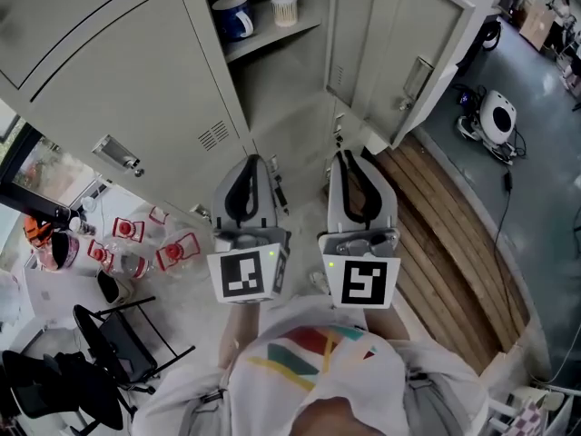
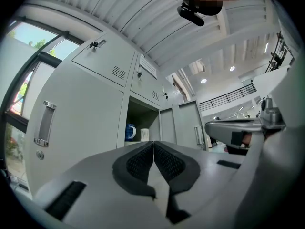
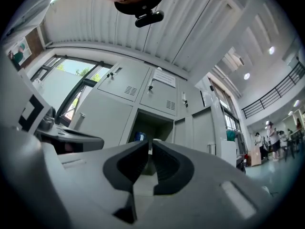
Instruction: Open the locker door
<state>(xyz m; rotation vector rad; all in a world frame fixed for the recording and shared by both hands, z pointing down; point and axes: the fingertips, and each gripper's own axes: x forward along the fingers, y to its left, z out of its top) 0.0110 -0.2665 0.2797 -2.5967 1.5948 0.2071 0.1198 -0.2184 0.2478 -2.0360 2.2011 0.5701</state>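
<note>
The grey locker's door (image 1: 427, 53) stands swung out to the right, with its handle (image 1: 416, 78) on the outer face. The open compartment (image 1: 277, 80) has a shelf that holds a blue mug (image 1: 233, 16) and a white cup (image 1: 284, 8). My left gripper (image 1: 253, 162) and right gripper (image 1: 346, 157) hang side by side close to my body, in front of the opening and touching nothing. The left gripper (image 2: 153, 143) is shut and empty, its pads pressed together. The right gripper (image 3: 150, 143) is shut too, with only a sliver between its pads and nothing in them. The mug (image 2: 130, 131) shows beyond the jaws.
A closed locker with a handle (image 1: 116, 155) fills the left. Red-topped items (image 1: 127, 243) and a black chair (image 1: 109, 334) lie at lower left. Wooden planks (image 1: 454, 234) run along the right, with a white wheeled device (image 1: 497, 116) on the grey floor beyond.
</note>
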